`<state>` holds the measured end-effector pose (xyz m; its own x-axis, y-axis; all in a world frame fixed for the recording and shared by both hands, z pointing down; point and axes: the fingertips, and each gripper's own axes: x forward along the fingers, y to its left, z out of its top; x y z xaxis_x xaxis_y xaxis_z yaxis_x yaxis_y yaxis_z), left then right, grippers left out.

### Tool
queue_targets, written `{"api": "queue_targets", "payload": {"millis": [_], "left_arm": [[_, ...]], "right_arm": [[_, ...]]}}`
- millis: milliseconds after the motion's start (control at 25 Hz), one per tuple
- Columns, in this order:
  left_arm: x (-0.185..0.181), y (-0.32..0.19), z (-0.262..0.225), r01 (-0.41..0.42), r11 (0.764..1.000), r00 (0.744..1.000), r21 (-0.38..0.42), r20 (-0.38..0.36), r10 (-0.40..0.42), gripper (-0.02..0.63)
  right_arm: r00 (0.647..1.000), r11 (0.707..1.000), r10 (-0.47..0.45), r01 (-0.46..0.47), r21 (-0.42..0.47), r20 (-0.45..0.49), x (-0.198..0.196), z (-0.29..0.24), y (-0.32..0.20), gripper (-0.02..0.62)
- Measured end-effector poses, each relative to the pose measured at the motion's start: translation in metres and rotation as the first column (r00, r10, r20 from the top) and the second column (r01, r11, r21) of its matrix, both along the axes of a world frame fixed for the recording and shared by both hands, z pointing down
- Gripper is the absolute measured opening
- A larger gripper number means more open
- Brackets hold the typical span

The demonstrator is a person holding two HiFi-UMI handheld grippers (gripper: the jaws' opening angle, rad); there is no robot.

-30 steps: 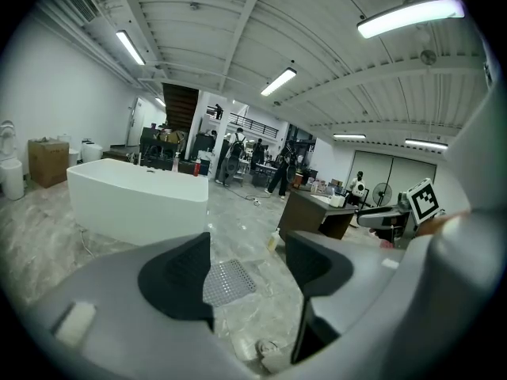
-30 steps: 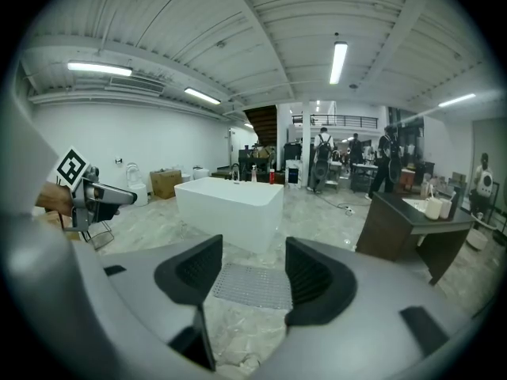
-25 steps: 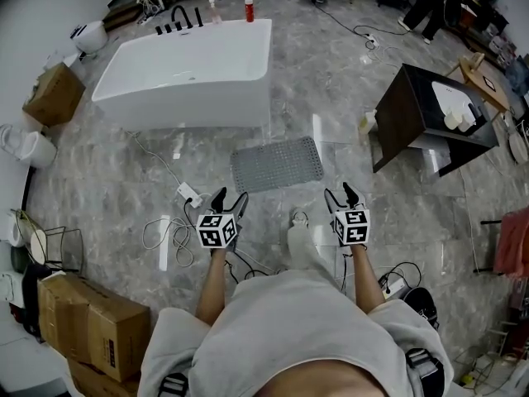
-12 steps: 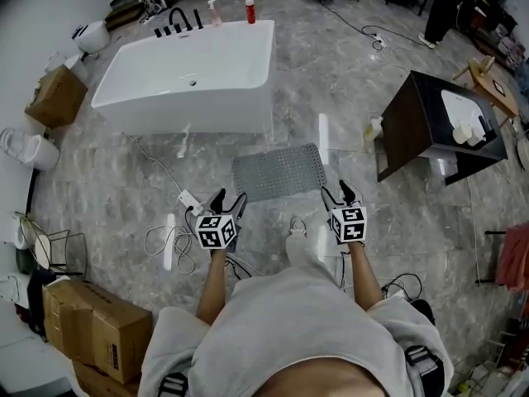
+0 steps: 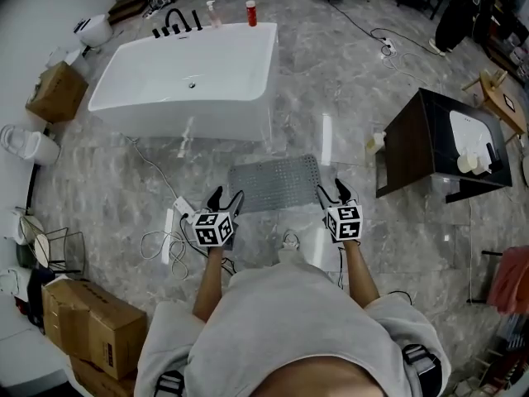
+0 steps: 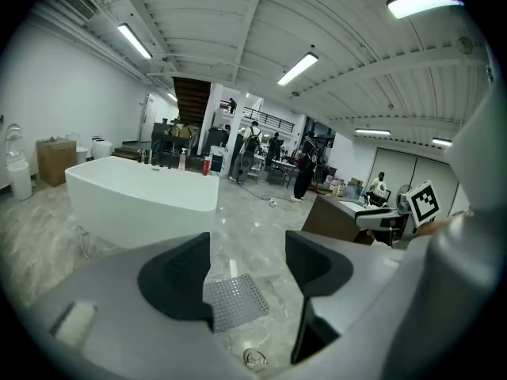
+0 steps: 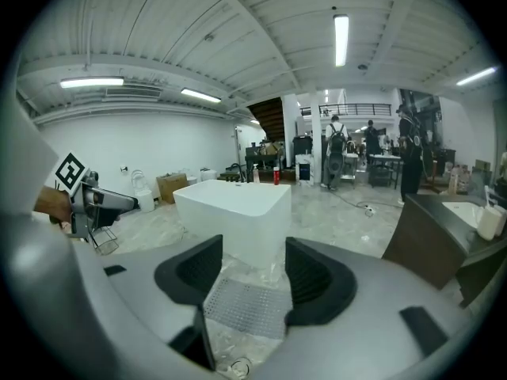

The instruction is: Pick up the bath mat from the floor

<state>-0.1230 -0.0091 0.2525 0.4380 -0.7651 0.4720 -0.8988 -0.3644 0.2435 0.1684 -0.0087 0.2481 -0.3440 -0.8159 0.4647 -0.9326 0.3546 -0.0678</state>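
Note:
A grey perforated bath mat (image 5: 275,184) lies flat on the marble floor in front of the white bathtub (image 5: 187,79). My left gripper (image 5: 226,199) hangs open above the mat's near left corner, nothing between its jaws. My right gripper (image 5: 334,192) is open too, above the mat's near right corner. Through the left gripper's jaws the mat (image 6: 235,302) shows well below. The right gripper view has the mat (image 7: 249,307) between and under its empty jaws, with the tub (image 7: 234,207) behind.
A white power strip with cables (image 5: 179,215) lies left of the mat. A dark cabinet (image 5: 436,147) stands at the right. Cardboard boxes (image 5: 95,326) sit at the near left, and a wire rack (image 5: 45,249) beside them. Bottles (image 5: 250,11) stand on the tub's far rim.
The person has stepped toward the mat. Both grippers have come forward, now over the mat's near corners, still open and the same width.

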Motion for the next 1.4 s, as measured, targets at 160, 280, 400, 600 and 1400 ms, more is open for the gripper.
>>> {"api": "queue_targets", "payload": {"millis": [160, 280, 400, 600, 1400], "left_arm": [[0.012, -0.035, -0.002, 0.016, 1.000, 1.000, -0.004, 0.011, -0.016, 0.298], [0.017, -0.054, -0.002, 0.025, 1.000, 0.999, -0.007, 0.021, -0.025, 0.298], [0.016, -0.069, 0.001, 0.042, 0.999, 0.999, -0.015, 0.034, -0.042, 0.298], [0.013, -0.084, 0.005, 0.087, 0.996, 0.995, -0.012, 0.046, -0.087, 0.298], [-0.030, -0.101, 0.056, 0.071, 0.991, 0.997, -0.117, 0.032, -0.068, 0.298]], "right_arm": [[1.000, 1.000, -0.015, 0.015, -0.013, 0.014, 0.009, 0.005, -0.037, 0.244], [0.999, 0.999, -0.027, 0.027, -0.021, 0.021, 0.013, 0.008, -0.060, 0.244], [0.999, 0.999, -0.042, 0.043, -0.026, 0.026, 0.013, 0.011, -0.081, 0.244], [0.998, 0.997, -0.052, 0.053, -0.051, 0.033, 0.019, 0.023, -0.100, 0.244], [0.998, 0.989, -0.053, 0.055, -0.134, 0.014, -0.023, 0.053, -0.125, 0.244]]}}
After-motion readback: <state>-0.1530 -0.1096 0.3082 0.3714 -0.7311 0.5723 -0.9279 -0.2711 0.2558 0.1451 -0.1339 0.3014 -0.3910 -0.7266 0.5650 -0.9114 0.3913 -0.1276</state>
